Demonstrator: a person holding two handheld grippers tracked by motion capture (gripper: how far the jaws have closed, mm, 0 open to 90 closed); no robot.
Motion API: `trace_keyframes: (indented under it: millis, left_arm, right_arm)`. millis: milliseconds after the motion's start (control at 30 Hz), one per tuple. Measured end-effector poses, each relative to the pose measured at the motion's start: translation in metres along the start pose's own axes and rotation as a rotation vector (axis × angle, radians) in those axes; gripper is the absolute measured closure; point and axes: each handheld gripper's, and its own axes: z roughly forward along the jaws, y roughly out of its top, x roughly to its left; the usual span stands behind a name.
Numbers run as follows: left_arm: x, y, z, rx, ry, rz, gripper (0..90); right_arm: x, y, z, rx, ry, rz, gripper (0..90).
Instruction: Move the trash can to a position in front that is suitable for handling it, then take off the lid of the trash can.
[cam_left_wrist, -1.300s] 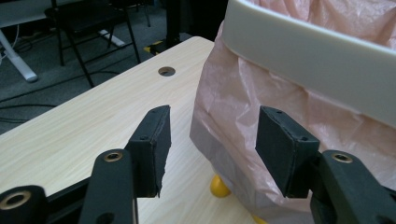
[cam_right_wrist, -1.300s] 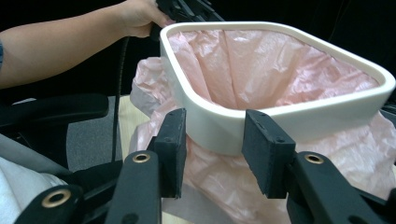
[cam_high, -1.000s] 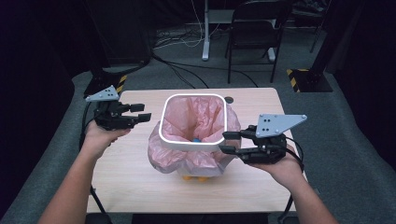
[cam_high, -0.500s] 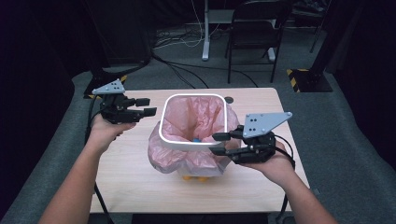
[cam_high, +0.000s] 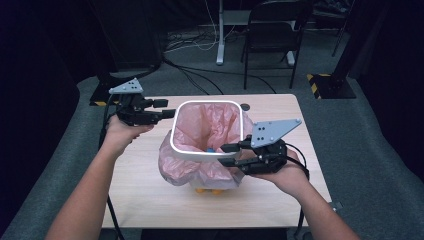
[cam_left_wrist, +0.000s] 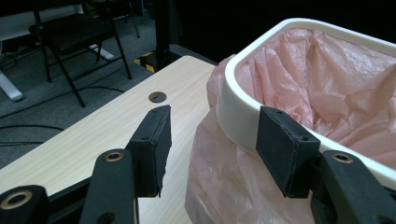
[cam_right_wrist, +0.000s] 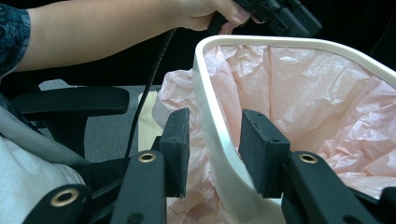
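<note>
Two claws flank one small white-rimmed waste bin (cam_high: 206, 150) lined with a pink plastic bag (cam_high: 207, 125), standing at the middle of the wooden table (cam_high: 280, 120).

High view: the left claw (cam_high: 167, 112) sits at the bin's far-left corner, level with the rim, jaws spread. The right claw (cam_high: 229, 155) sits at the near-right corner, its jaws pointing at the rim, one above the other as seen here. A small blue item lies deep inside the bag; its identity cannot be told. Something orange shows under the bin's base.

Left gripper view: the left claw (cam_left_wrist: 210, 140) is spread wide. The white rim (cam_left_wrist: 243, 116) lies toward the right-hand pad, just beside or touching it; the other pad stands clear over bare table. The rim runs away from the camera.

Right gripper view: the right claw (cam_right_wrist: 212, 149) is spread, and the rim (cam_right_wrist: 210, 126) passes between its pads, one outside the bin, one inside over the bag (cam_right_wrist: 317, 93). Neither pad is seen pressing the rim.

Judgement: the right claw is the better placed to close on the rim.
</note>
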Motion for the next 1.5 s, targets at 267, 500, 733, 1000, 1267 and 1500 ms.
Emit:
trace_keyframes:
  millis: [267, 500, 733, 1000, 1267, 1500]
  left_arm:
    - [0.005, 0.004, 0.006, -0.023, 0.009, -0.015, 44.4]
    - [0.009, 0.010, 0.007, -0.038, 0.007, -0.018, 44.5]
    - [0.009, 0.016, 0.012, -0.035, 0.004, 0.001, 44.6]
    - [0.008, 0.028, 0.023, -0.029, -0.042, 0.019, 45.9]
    - [0.002, 0.029, 0.040, 0.046, -0.062, 0.048, 52.4]
    - [0.001, 0.029, 0.049, 0.056, -0.102, 0.053, 61.6]
  right_arm:
    - [-0.001, -0.001, 0.003, -0.005, 0.005, 0.003, 63.6]
    - [-0.005, -0.001, 0.006, -0.001, 0.009, -0.001, 70.3]
    - [-0.009, 0.000, 0.010, 0.021, 0.020, 0.001, 68.5]
    - [-0.013, -0.001, 0.018, 0.040, 0.056, -0.015, 75.7]
    - [-0.016, 0.000, 0.020, 0.041, 0.093, -0.013, 78.3]
    - [-0.017, 0.000, 0.021, 0.046, 0.104, -0.011, 78.6]
